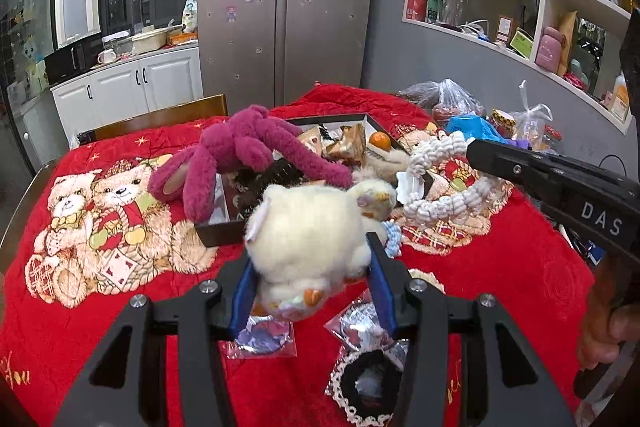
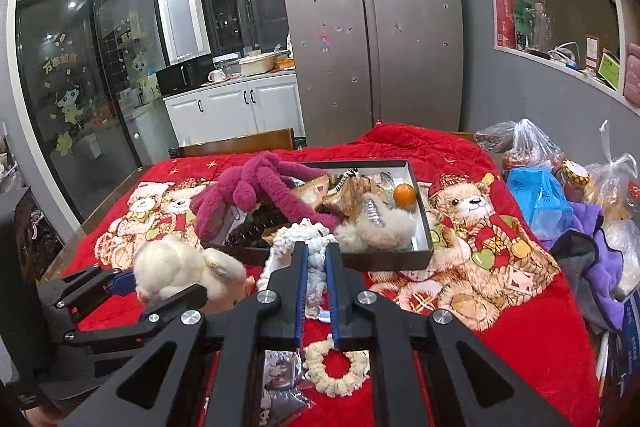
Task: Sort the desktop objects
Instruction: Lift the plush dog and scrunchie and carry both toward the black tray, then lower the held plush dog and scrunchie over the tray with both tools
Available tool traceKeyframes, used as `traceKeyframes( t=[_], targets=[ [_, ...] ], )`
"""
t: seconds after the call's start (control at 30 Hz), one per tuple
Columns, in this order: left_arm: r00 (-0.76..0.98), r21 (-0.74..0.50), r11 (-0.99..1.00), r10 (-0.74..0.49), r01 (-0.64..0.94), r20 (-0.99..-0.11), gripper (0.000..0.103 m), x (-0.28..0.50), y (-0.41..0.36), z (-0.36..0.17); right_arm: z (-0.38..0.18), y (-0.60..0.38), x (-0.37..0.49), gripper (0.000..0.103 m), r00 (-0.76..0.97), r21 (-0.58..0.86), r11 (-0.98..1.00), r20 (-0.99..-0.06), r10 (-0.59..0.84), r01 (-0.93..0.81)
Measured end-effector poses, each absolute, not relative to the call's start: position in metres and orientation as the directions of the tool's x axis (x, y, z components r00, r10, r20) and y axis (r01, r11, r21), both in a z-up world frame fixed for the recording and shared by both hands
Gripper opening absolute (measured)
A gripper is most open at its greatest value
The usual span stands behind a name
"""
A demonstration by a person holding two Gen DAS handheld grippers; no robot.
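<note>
Left hand-held gripper point(image 1: 310, 267) clamped on fluffy cream plush toy point(image 1: 308, 231), right hand-held gripper point(image 2: 317, 259) nearly closed, pinching white knitted rope toy point(image 2: 298, 237), above red quilted counter cover point(image 1: 500, 267)

You are looking at a cream plush toy point(image 1: 312, 247), fluffy with small orange feet, hanging above the red-covered counter point(image 1: 500, 267). A white knitted rope ring point(image 1: 448, 183) is dangling beside it. A magenta long-limbed plush point(image 2: 256, 195) is sprawling over the rim of the dark box point(image 2: 424, 227).
</note>
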State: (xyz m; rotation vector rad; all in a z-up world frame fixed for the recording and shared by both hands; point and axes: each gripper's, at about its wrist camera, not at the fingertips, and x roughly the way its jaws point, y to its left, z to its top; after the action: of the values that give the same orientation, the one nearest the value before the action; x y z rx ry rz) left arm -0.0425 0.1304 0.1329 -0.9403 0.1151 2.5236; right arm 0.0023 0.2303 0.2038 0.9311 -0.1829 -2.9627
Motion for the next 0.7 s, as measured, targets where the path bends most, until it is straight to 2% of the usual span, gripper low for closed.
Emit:
traceKeyframes(
  t=[0.7],
  targets=[
    [-0.69, -0.051, -0.898, 0.372, -0.438, -0.621, 0.05, -0.078, 0.157, 0.164, 0.235, 0.237, -0.03, 0.009, -0.838, 0.082, -0.996, -0.541, -0.064, 0.023]
  ],
)
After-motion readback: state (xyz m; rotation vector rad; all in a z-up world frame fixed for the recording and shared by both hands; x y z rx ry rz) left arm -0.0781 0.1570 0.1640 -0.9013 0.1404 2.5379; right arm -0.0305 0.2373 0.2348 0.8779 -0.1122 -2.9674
